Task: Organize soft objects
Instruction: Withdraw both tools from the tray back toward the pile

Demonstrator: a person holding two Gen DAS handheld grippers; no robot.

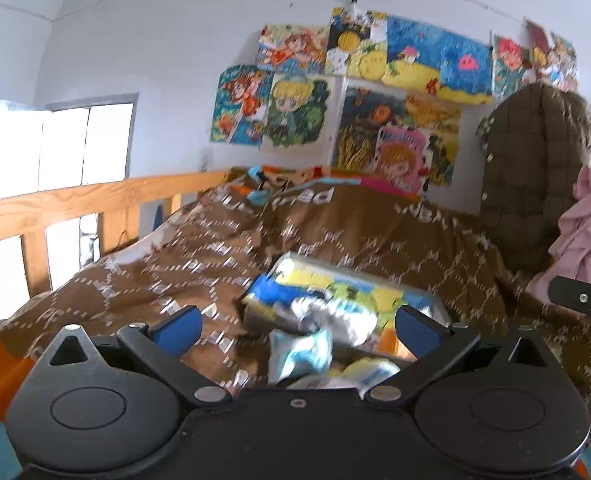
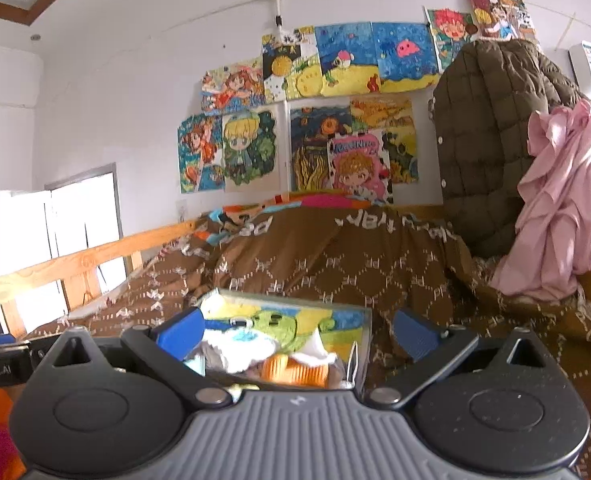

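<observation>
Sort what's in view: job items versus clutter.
Job:
colourful picture-printed box
white and pale-blue soft cloths
orange ribbed soft item

Lying about:
brown patterned blanket
olive quilted jacket
pink garment
wall drawings

One box (image 2: 295,322), two garments (image 2: 495,140), one quilt (image 2: 335,264)

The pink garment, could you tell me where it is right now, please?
In the right wrist view the pink garment hangs at the far right, draped beside the olive quilted jacket, above the brown bedspread.

Blurred by motion: small white and pale-blue soft cloth pieces (image 1: 307,344) in left wrist view. Partly hidden behind gripper body: orange ribbed soft item (image 2: 295,370).
</observation>
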